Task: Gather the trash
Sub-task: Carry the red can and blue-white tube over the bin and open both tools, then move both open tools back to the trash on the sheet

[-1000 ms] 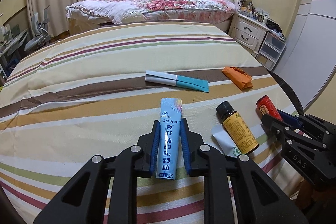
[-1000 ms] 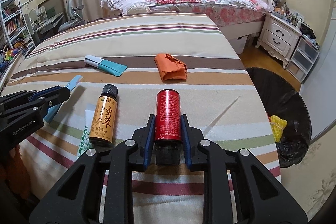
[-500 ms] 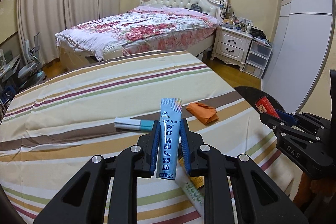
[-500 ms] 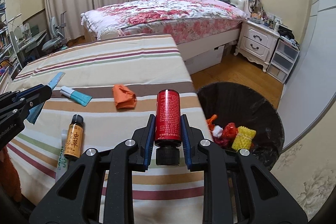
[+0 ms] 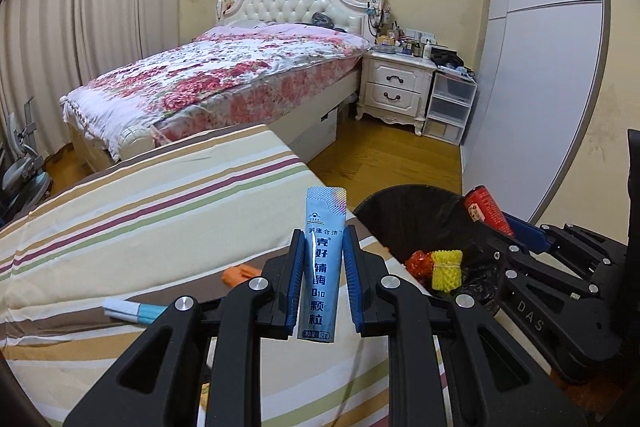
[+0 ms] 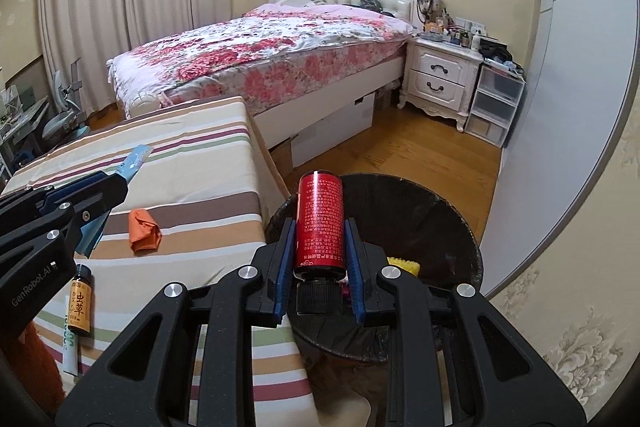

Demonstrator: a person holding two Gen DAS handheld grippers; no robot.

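Left gripper (image 5: pixel 323 259) clamped on flat light-blue foil sachet (image 5: pixel 322 263); right gripper (image 6: pixel 319 245) clamped on red cylindrical bottle (image 6: pixel 319 223), held above black-lined round bin (image 6: pixel 448 223).

bed (image 6: pixel 280 55): floral cover, white headboard | nightstand (image 6: pixel 440 75): beside bed | plastic drawers (image 6: pixel 496 103): right of nightstand | curtains (image 6: pixel 120 7): drawn

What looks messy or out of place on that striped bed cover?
Litter lies loose on the striped cover: a crumpled orange wrapper, a small brown bottle lying on its side over a white tube, and a blue-and-white packet. Nothing looks spilled or broken.
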